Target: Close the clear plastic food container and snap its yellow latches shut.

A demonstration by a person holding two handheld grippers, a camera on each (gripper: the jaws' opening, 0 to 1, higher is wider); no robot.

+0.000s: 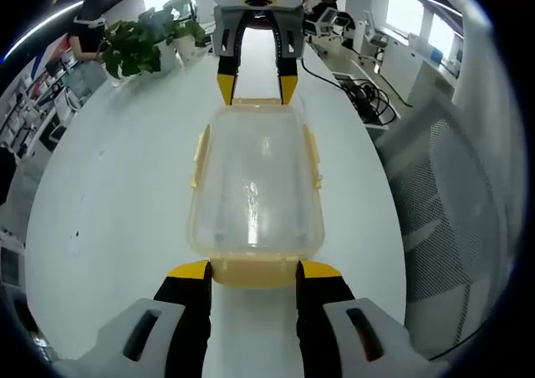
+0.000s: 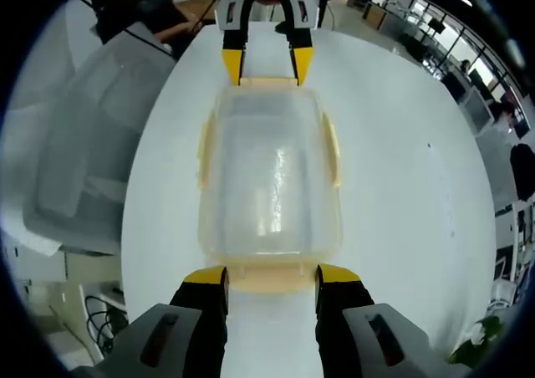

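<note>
**Two grippers at opposite ends of the lidded container**

In the left gripper view, the left gripper point(image 1: 254, 271) rises from the bottom of the frame, its yellow-tipped jaws spread apart with the near end latch point(image 1: 254, 273) of the clear plastic food container point(image 1: 256, 190) lying between them. Whether the tips press on that latch or only flank it cannot be told. The container sits at the centre of the frame on the white table point(image 1: 125, 194), lid on, with a yellow latch point(image 1: 201, 156) on its left long side and another point(image 1: 313, 156) on its right long side. At the far end, upper centre of the frame, the right gripper point(image 1: 255, 89) faces this way, jaws apart, tips just at the container's far edge. Beyond it, at the upper left, stands a potted plant point(image 1: 146, 39); cables point(image 1: 368, 98) lie at the upper right.

In the right gripper view, the right gripper point(image 2: 272, 278) comes up from the bottom, jaws likewise spread on either side of the near end latch point(image 2: 271, 276). The container point(image 2: 269, 181) fills the middle of the frame on the table point(image 2: 401, 186), its side latches point(image 2: 203, 156) lying against the long walls. At the top centre the left gripper point(image 2: 267, 67) stands with jaws open at the far end.
</note>
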